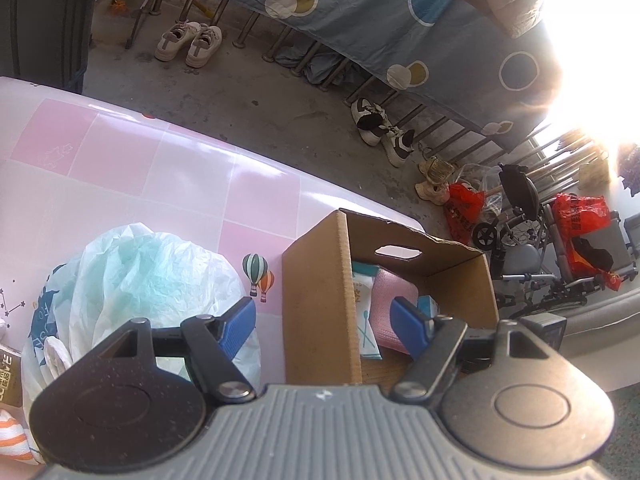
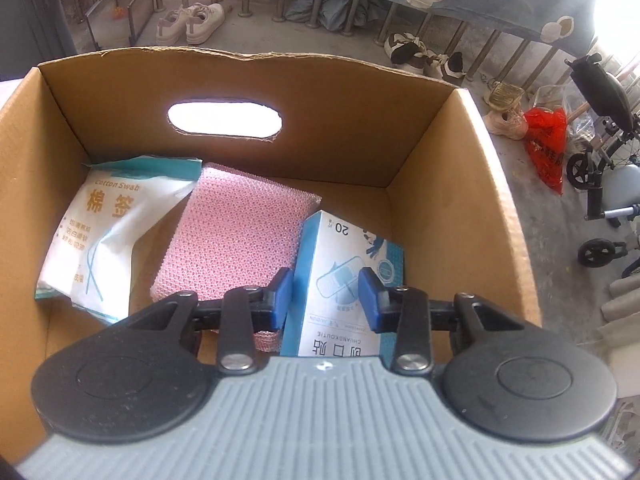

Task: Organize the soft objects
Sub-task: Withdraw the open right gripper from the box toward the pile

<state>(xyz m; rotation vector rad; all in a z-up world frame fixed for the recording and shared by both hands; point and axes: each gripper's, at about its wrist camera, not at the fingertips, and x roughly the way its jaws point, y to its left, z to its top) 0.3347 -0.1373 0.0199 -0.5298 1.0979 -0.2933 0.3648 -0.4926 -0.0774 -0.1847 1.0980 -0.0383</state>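
A brown cardboard box (image 2: 240, 84) with a handle cut-out holds a white cotton swab pack (image 2: 104, 236), a pink mesh sponge (image 2: 236, 236) and a blue-white bandage box (image 2: 344, 280). My right gripper (image 2: 326, 296) is inside the box, its blue pads either side of the bandage box with small gaps, open. In the left wrist view the same box (image 1: 316, 304) stands on the pink checked table (image 1: 120, 168). My left gripper (image 1: 324, 324) is open and empty above the box's left wall. A crumpled white-green plastic bag (image 1: 140, 280) lies left of the box.
An orange-striped white cloth (image 1: 14, 436) and a packet edge (image 1: 8, 372) lie at the table's lower left. Beyond the table are a concrete floor, shoes (image 1: 188, 42), a cloth-covered metal rack (image 1: 380, 12), red bags (image 1: 464, 208) and a wheelchair (image 1: 540, 240).
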